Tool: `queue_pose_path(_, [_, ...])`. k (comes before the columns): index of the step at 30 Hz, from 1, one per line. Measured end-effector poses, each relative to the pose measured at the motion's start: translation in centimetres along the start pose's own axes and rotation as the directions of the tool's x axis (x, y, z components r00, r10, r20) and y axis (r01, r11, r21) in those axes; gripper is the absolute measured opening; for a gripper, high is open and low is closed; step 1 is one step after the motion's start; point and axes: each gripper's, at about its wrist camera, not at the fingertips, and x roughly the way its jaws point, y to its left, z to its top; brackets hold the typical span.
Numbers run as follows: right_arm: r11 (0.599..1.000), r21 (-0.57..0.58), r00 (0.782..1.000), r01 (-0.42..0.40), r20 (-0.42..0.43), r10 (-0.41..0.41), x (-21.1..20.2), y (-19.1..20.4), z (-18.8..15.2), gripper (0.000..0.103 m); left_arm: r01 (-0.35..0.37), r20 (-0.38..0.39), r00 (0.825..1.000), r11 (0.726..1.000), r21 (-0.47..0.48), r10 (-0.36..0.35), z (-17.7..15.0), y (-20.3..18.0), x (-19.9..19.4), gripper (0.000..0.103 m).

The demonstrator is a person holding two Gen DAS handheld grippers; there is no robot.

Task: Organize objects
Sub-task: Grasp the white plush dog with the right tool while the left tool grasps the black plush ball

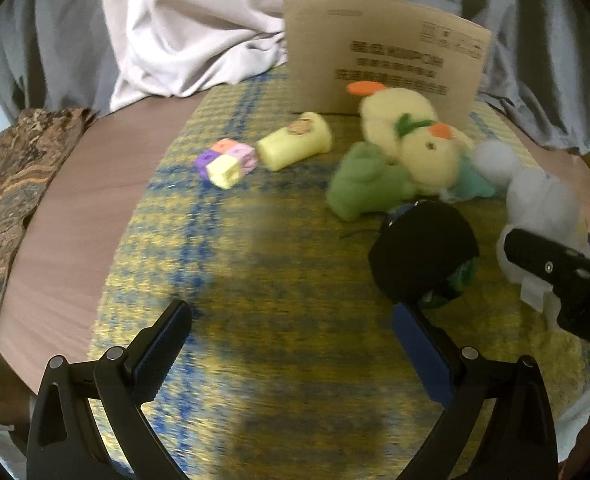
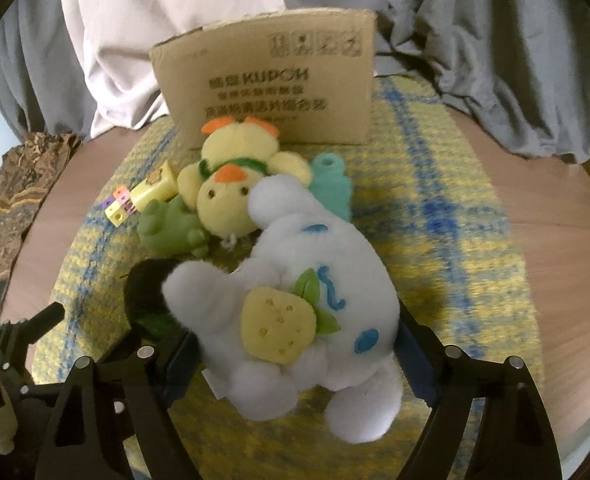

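left tool (image 1: pixel 291 320): wide, empty | right tool (image 2: pixel 295 344): around white plush (image 2: pixel 315 280), grip unclear | boxes (image 2: pixel 267 80): 1

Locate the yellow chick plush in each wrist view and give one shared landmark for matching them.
Left wrist view: the yellow chick plush lies upper right of centre, just in front of the cardboard box.
Right wrist view: the chick plush lies upper left of centre, behind the white plush between the right gripper's fingers.
Shared landmark: the cardboard box with dark print, standing right behind the chick in both.
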Motion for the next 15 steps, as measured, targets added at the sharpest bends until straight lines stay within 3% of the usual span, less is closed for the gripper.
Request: queue_pose_path(15, [0.996,0.05,0.996,0.081,0.026,-0.082,-1.9,-4.2,-0.3,0.085,0.097,0.013,0.995,0.994,0.059,-0.098,0.9,-4.8,0.5,0.102])
